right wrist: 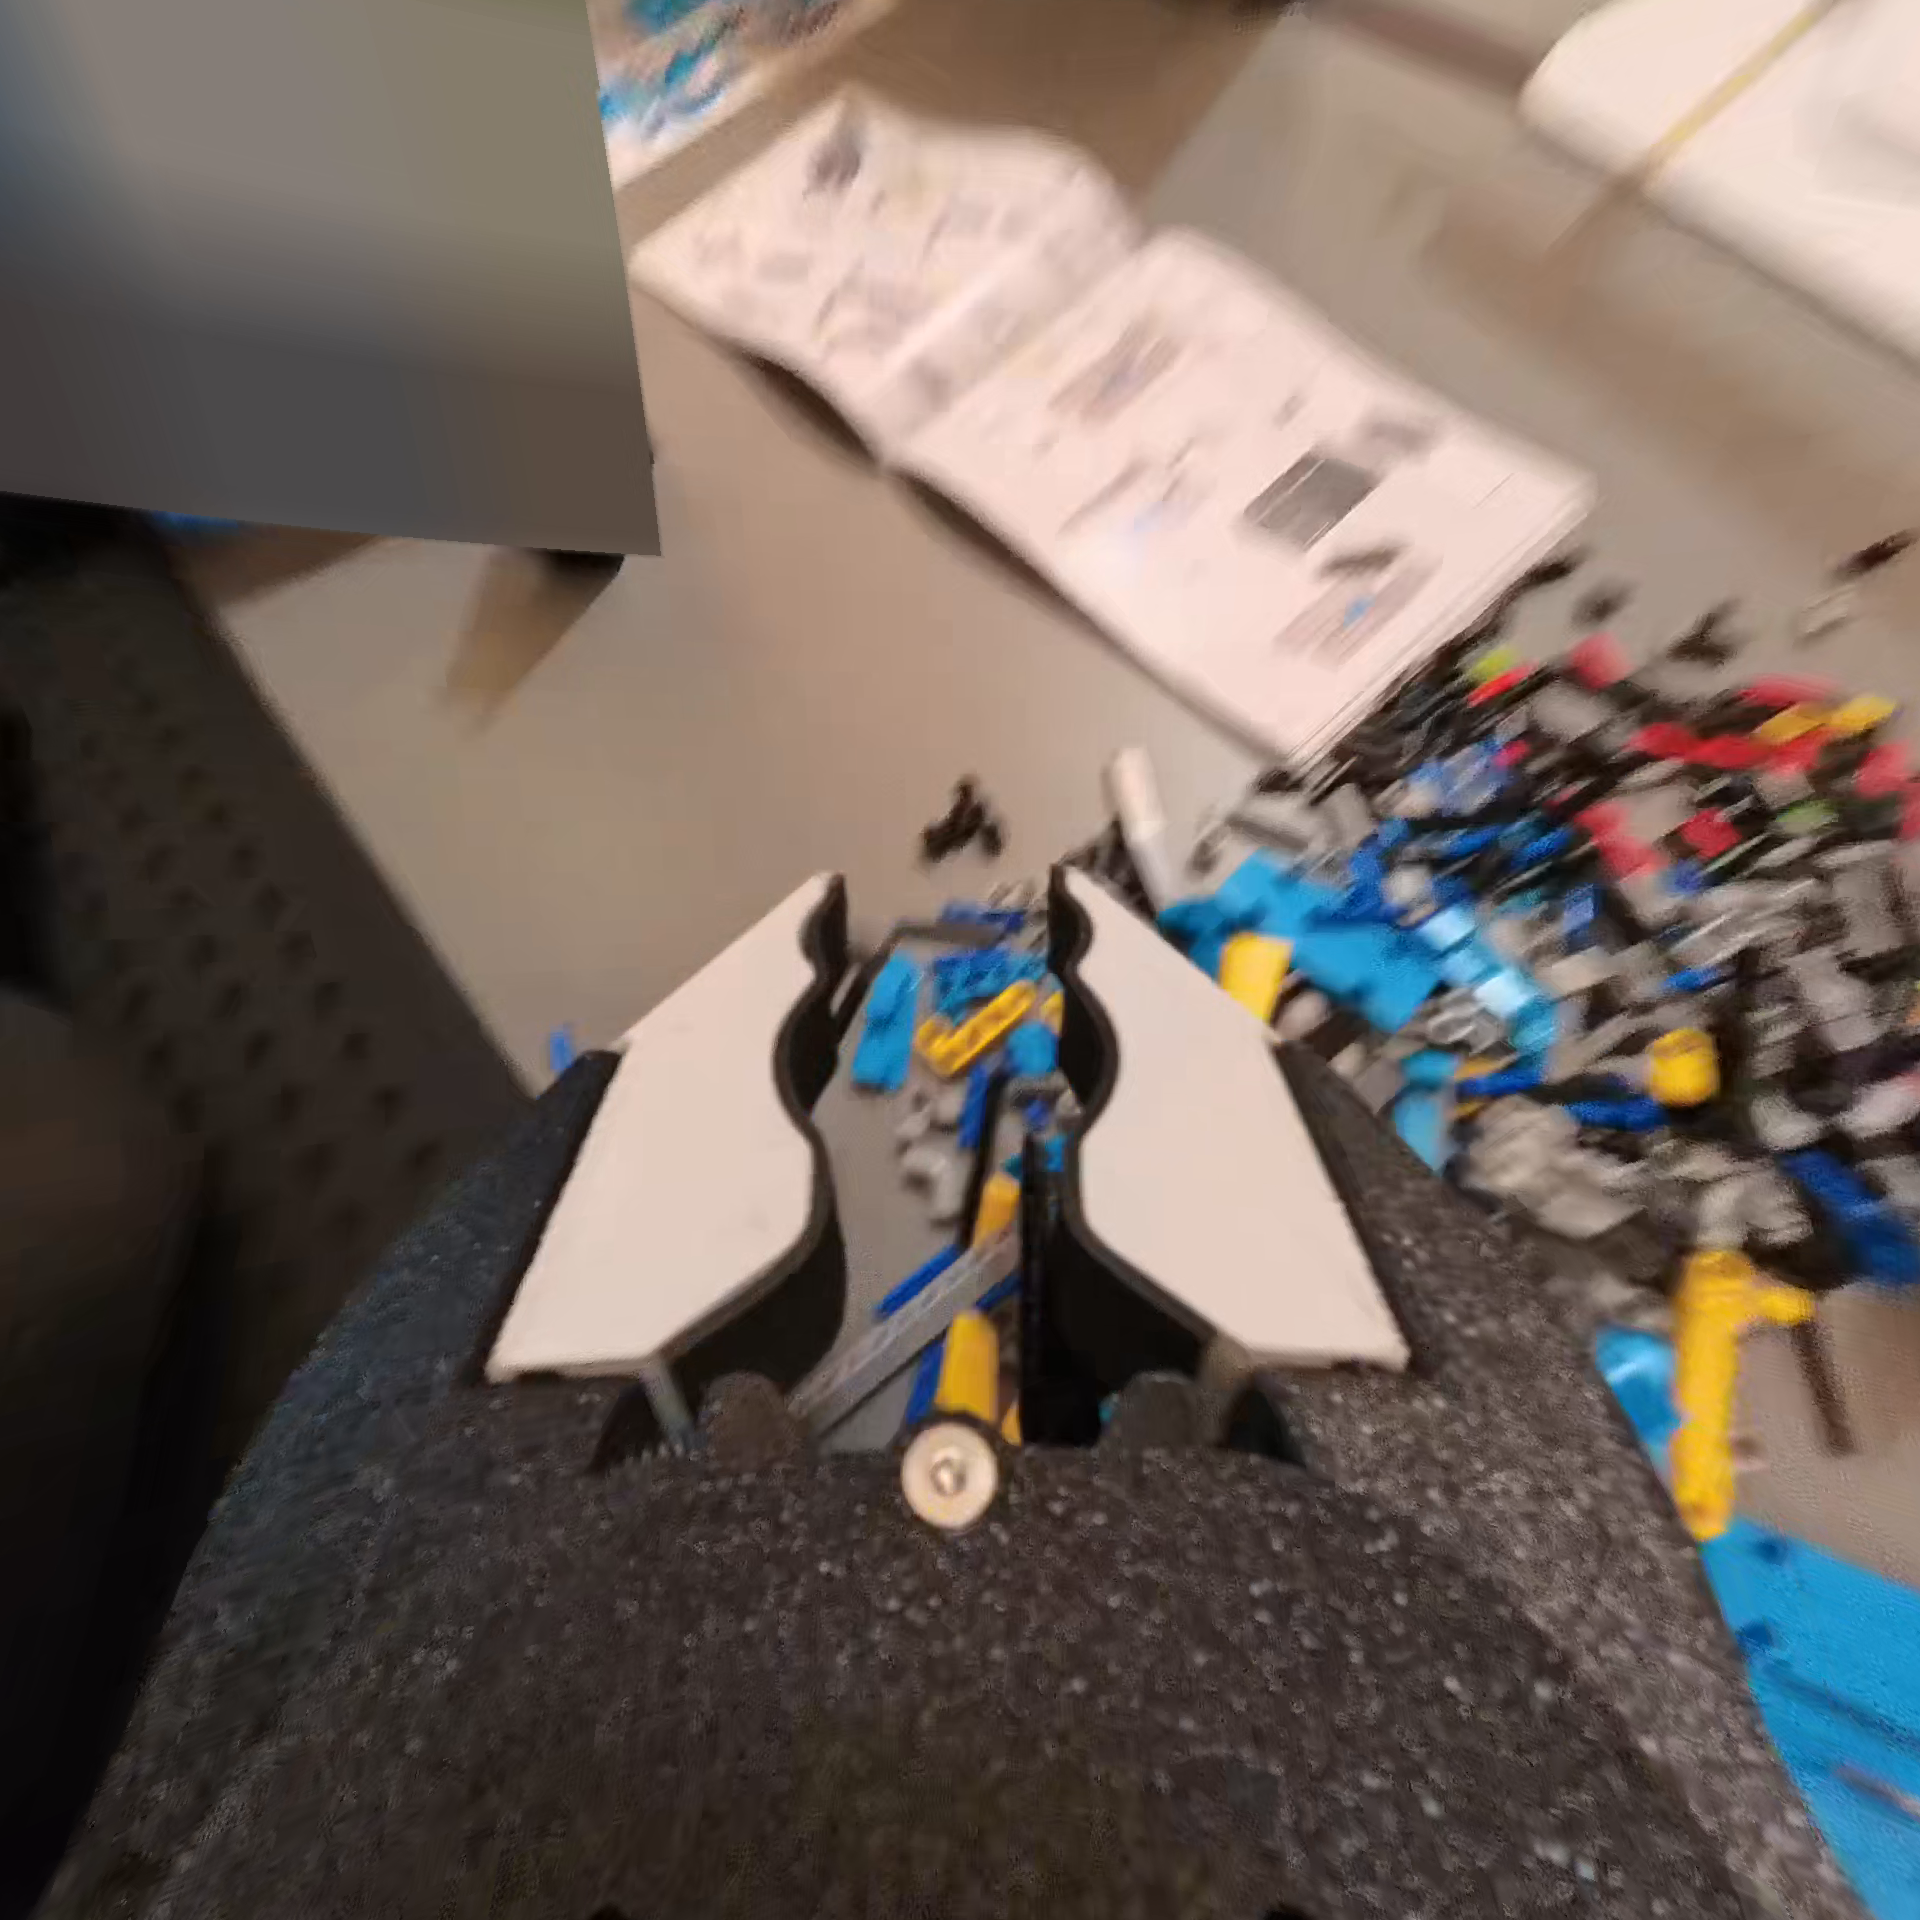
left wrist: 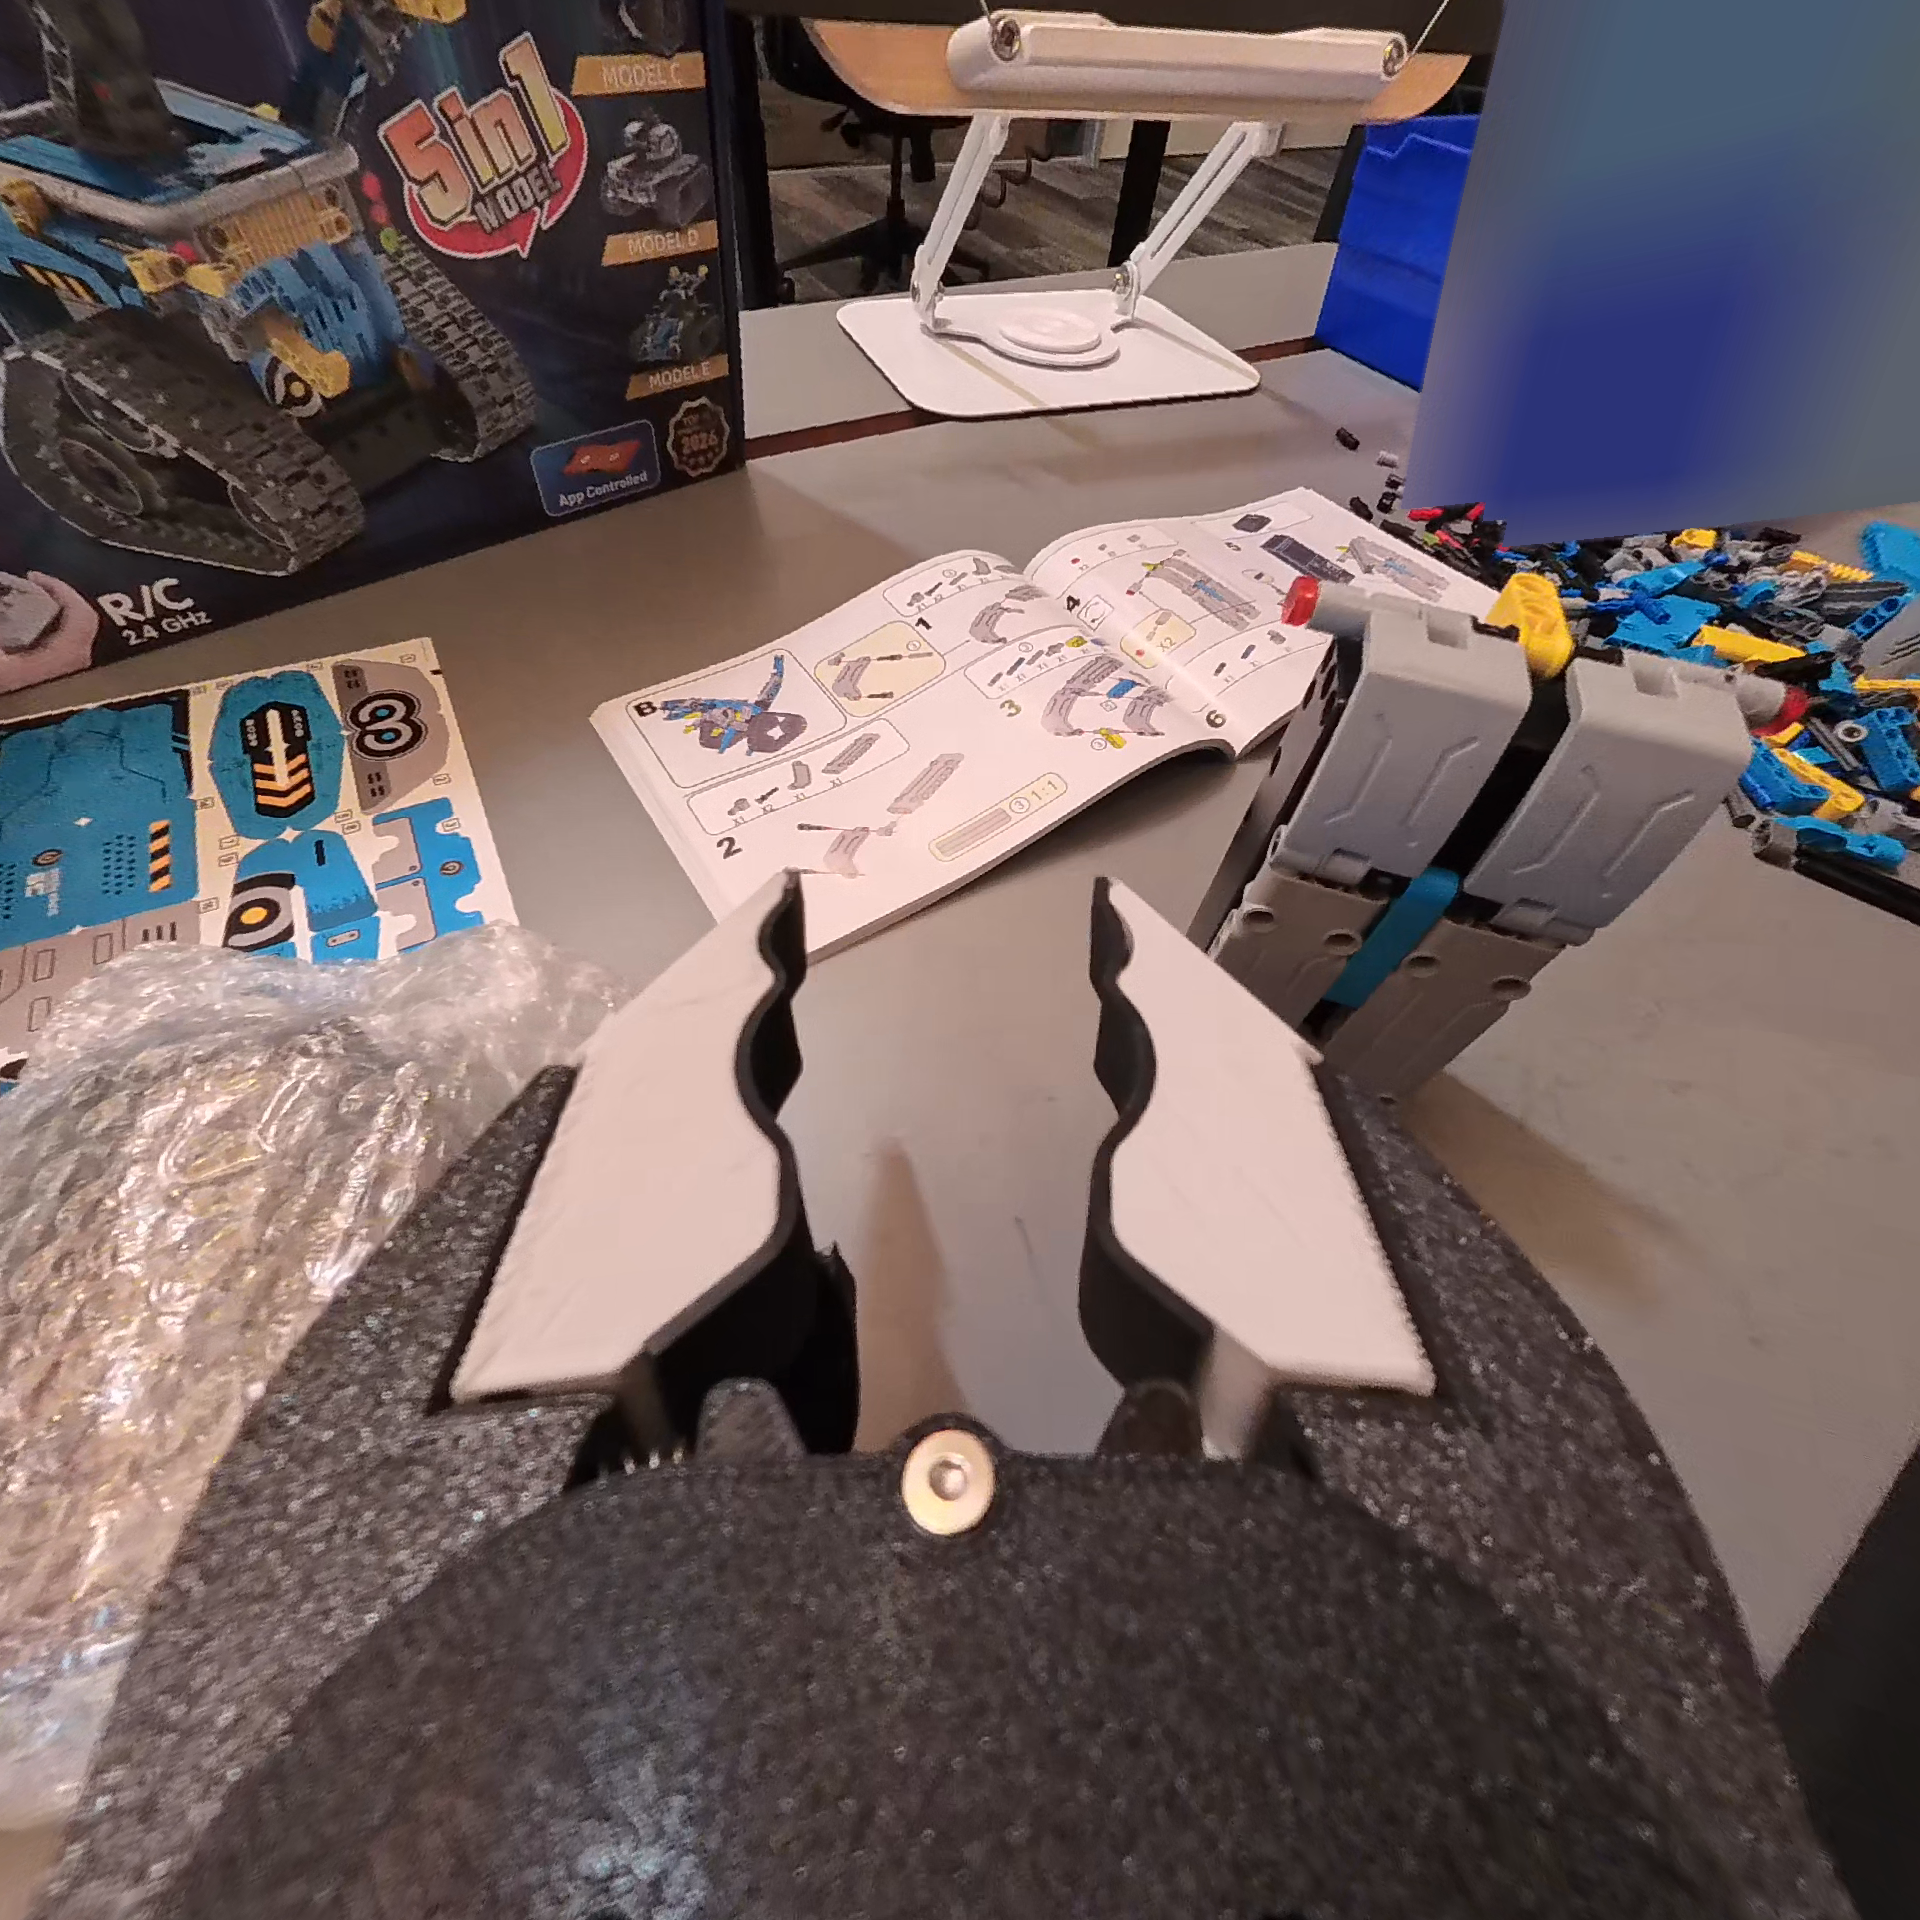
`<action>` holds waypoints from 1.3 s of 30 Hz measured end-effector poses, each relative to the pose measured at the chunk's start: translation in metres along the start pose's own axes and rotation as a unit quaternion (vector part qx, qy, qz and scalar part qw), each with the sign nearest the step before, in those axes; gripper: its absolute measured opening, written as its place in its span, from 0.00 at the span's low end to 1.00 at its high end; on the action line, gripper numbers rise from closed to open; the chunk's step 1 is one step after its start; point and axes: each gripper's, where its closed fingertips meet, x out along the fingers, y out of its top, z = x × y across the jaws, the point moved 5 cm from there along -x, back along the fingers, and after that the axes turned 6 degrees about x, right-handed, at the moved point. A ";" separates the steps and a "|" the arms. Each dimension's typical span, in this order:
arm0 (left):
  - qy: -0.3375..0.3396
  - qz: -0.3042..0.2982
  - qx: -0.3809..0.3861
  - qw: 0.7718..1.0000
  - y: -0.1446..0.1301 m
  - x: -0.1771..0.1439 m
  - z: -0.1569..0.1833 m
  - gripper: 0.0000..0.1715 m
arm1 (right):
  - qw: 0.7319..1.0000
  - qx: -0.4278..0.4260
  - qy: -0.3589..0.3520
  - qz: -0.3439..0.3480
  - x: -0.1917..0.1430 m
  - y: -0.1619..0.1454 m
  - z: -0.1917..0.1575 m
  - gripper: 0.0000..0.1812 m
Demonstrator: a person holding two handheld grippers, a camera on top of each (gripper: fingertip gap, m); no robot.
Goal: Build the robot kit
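Left wrist view: left gripper (left wrist: pixel 945 914) spread, empty, over the table (left wrist: pixel 1558 1195); instruction booklet (left wrist: pixel 966 707) just ahead, grey brick assembly (left wrist: pixel 1455 821) beside the booklet, toy box (left wrist: pixel 364 270) behind it.
Right wrist view: blurred; right gripper (right wrist: pixel 945 904) spread, empty, above the brick pile (right wrist: pixel 1507 987) beside the booklet.

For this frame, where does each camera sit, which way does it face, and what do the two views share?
Left wrist view: sits on the left tongs, looking forward over the table at the booklet, grey assembly, sticker sheet and box; its own open fingers show.
Right wrist view: sits on the right tongs, angled down at the brick pile, blurred; its own open fingers show.
Shared: booklet, brick pile, table.
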 end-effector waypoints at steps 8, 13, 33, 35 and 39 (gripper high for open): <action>-0.015 0.002 -0.008 1.000 0.000 -0.002 0.004 0.32 | 0.991 -0.018 0.066 -0.115 0.022 -0.069 -0.068 0.16; -0.019 0.005 0.012 1.000 0.002 -0.003 0.011 0.31 | 0.977 -0.074 0.108 -0.168 0.037 -0.076 -0.092 0.12; -0.015 0.013 0.023 1.000 0.003 -0.006 0.012 0.31 | 0.967 -0.196 0.095 -0.132 0.066 -0.043 -0.101 0.02; -0.014 0.012 0.022 1.000 0.003 -0.006 0.011 0.31 | 0.968 -0.206 0.093 -0.110 0.079 -0.025 -0.102 0.02; -0.014 0.014 0.015 1.000 0.003 -0.007 0.009 0.31 | 0.963 -0.226 0.102 -0.101 0.116 -0.001 -0.113 0.02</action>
